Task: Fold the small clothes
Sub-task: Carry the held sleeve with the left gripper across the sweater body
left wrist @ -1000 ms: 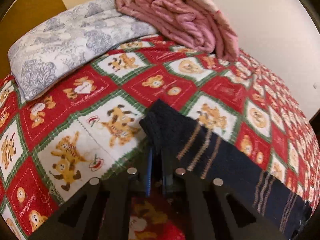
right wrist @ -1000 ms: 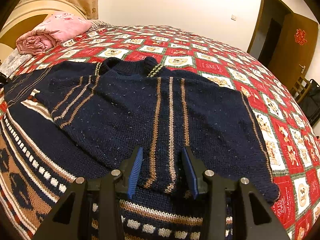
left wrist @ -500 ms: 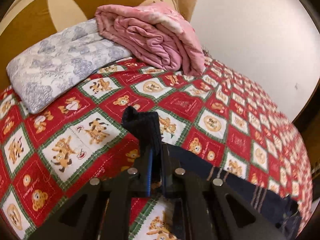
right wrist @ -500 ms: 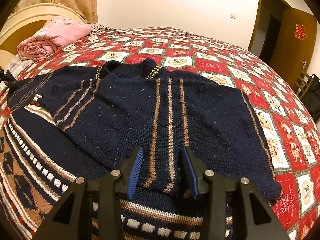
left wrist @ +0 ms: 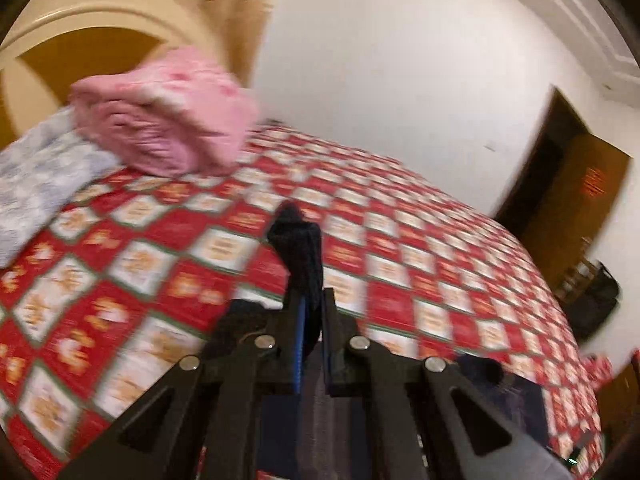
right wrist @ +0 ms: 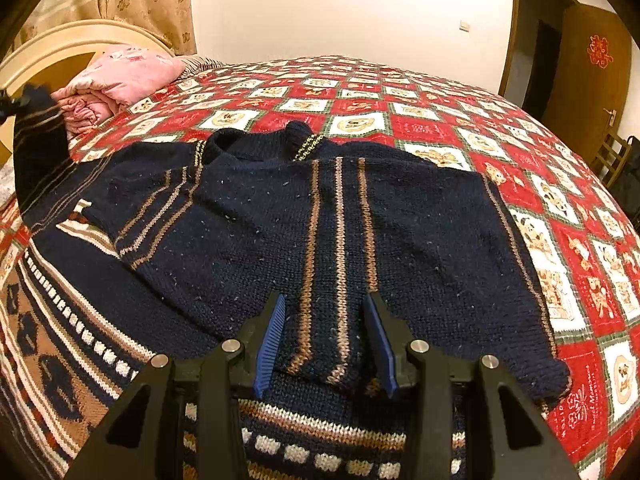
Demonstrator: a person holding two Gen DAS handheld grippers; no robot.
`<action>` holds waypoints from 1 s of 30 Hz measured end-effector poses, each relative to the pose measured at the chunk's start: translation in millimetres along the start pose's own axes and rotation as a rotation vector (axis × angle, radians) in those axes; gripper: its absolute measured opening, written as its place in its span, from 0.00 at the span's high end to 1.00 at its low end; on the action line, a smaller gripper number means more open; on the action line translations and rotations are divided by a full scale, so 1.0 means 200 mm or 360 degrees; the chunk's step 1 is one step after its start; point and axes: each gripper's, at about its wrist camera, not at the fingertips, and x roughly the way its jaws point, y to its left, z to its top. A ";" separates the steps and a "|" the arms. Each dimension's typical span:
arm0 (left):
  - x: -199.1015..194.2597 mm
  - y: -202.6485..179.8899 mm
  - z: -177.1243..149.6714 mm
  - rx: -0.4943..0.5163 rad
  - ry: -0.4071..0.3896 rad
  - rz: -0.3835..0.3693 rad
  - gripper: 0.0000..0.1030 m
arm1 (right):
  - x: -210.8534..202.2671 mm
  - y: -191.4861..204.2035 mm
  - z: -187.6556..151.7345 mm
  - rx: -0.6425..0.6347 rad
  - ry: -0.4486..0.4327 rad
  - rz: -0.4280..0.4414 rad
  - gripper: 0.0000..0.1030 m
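1. Since the earlier frames the left gripper (left wrist: 310, 316) has risen and swung up and to the right: a second ago it sat low over the quilt with the sleeve trailing flat beside it; now the sleeve cuff (left wrist: 298, 240) stands up off the bed, and the left view is smeared by the motion. The right gripper (right wrist: 326, 340) has not shifted.

2. Far left in the right view, the lifted sleeve (right wrist: 38, 140) hangs dark and striped, near the folded pink blanket (right wrist: 120, 76) and raised above the red teddy-bear quilt (right wrist: 440, 112).

3. The left jaws are pressed together, pinching the cuff, which sticks out past the tips.

4. The navy striped sweater (right wrist: 320, 216) lies front-up, collar away from the camera and hem toward it, its long axis running straight out from the right gripper. It rests on a second patterned knit (right wrist: 60, 320).

5. The right gripper is spread wide, fingers astride the centre stripes at the hem; whether the pads touch the wool I cannot tell.

6. The coming move probably turns on this: the sweater body lies to the right of the raised sleeve, so the left hand, the nearer one, would carry it rightward across the chest.

7. No containers are in view.
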 end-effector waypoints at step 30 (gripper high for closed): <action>0.07 -0.71 -0.71 0.0803 0.0011 0.0072 0.12 | -0.09 -0.17 -0.01 0.0303 -0.0182 0.0368 0.45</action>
